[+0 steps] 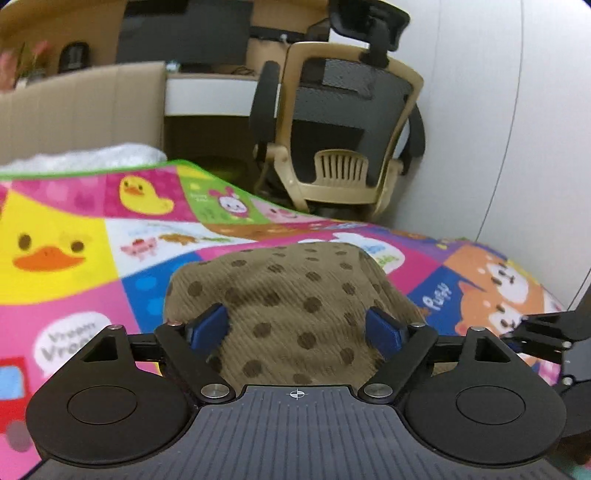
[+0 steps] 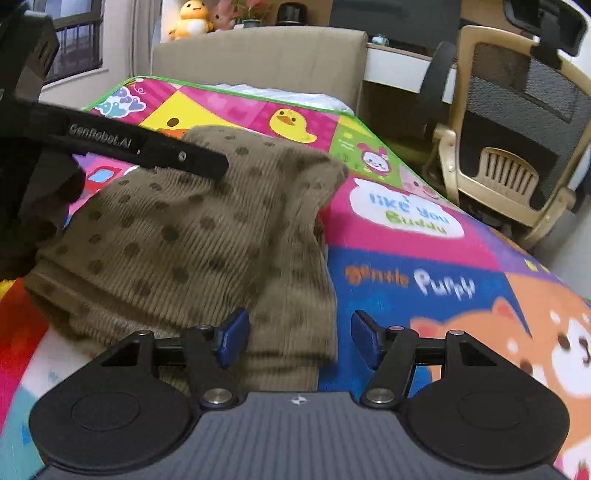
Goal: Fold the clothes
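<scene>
A brown ribbed garment with dark dots (image 1: pixel 291 306) lies bunched and partly folded on a colourful cartoon play mat (image 1: pixel 74 258). My left gripper (image 1: pixel 297 328) stands open right over the near part of it, blue pads on either side of the cloth. In the right wrist view the same garment (image 2: pixel 192 236) fills the left half, on the mat (image 2: pixel 424 288). My right gripper (image 2: pixel 297 338) is open at the garment's lower right corner, with a strip of cloth between the pads. The left gripper's black body (image 2: pixel 147 147) reaches over the garment's top.
A beige and black office chair (image 1: pixel 343 122) stands beyond the mat's far edge, beside a desk (image 1: pixel 210 96). A beige padded headboard (image 2: pixel 258 62) with plush toys (image 2: pixel 192 18) on top backs the mat. A white wall (image 1: pixel 517 110) is on the right.
</scene>
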Demonstrator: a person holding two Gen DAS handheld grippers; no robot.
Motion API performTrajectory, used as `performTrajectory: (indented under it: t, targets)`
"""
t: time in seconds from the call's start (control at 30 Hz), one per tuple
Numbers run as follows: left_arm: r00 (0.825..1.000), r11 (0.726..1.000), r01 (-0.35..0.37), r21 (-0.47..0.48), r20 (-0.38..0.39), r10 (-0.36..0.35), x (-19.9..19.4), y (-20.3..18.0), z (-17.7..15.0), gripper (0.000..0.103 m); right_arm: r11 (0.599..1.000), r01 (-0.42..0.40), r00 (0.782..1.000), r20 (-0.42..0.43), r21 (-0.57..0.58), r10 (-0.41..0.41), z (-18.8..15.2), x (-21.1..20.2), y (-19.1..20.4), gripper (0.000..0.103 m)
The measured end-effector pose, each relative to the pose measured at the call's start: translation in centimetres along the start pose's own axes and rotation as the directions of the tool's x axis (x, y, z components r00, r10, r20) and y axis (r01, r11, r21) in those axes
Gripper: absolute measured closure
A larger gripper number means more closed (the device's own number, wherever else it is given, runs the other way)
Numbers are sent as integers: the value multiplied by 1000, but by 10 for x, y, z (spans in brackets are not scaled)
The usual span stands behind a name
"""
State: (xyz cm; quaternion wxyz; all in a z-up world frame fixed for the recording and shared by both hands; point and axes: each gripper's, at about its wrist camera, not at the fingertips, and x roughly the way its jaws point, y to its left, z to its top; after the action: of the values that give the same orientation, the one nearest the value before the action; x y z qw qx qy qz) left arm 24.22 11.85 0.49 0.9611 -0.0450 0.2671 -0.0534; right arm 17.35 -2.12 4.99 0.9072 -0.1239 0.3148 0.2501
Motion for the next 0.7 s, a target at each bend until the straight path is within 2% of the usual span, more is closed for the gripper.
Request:
performTrajectory:
  t: [0.07,0.13,0.27,0.47,0.53,0.7]
  targets:
    - [1000,999,7,-51,14,-6,-22,1,-5,12,999,8,1000,22,40,-9,-9,-15,-1,14]
    - [999,995,-2,-99,45,7,-49,-2,-16,7,998,23,998,58,63,-27,-18,-32,-1,1]
    - [994,988,-90,-128,54,97,-97,-32,-55,3,998,31,995,95,59,-36,-39,-65,4,0]
    - [987,966,-161,-202,-36,157,-125,-63,-118,1,994,81,990,113,69,-88,-64,-91,10,0]
    - [986,957,-166,-238,-72,153,-129,-63,-127,1,992,86,989,114,89,-96,-73,-97,11,0]
    - [974,950,-222,-221,-95,206,-142,-68,-136,1,985,115,980,145,129,-133,-88,-112,8,0]
